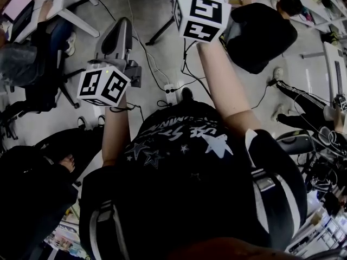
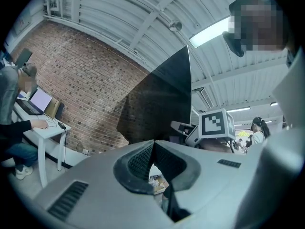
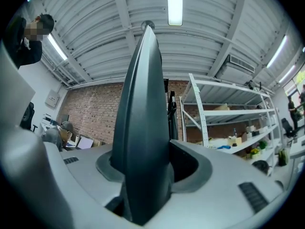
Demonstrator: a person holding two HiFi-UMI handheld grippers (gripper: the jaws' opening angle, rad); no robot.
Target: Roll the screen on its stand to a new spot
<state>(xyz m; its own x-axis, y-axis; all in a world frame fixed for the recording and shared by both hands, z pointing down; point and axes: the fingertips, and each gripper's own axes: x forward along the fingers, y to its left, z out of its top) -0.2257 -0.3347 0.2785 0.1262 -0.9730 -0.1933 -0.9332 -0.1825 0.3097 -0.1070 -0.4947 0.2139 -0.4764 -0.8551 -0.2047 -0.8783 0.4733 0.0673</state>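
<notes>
Screen point(image 3: 143, 128) stands edge-on just ahead of the person. Right gripper point(image 3: 145, 171) is clamped on its near edge. Left gripper point(image 2: 153, 149) hangs to its left, jaws nearly together and empty. Risks: a one-sided pull twists or tips it, or the pads slip off the thin edge. Floor cables point(image 1: 187, 69) and power strip point(image 1: 172, 93) could snag the stand, which isn't clearly in view.

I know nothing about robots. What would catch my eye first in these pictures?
In the right gripper view, a dark screen rises like a blade, its edge clamped in the right tongs. From the head view, a white cube printed with black squares stands out at left, another at top.
</notes>
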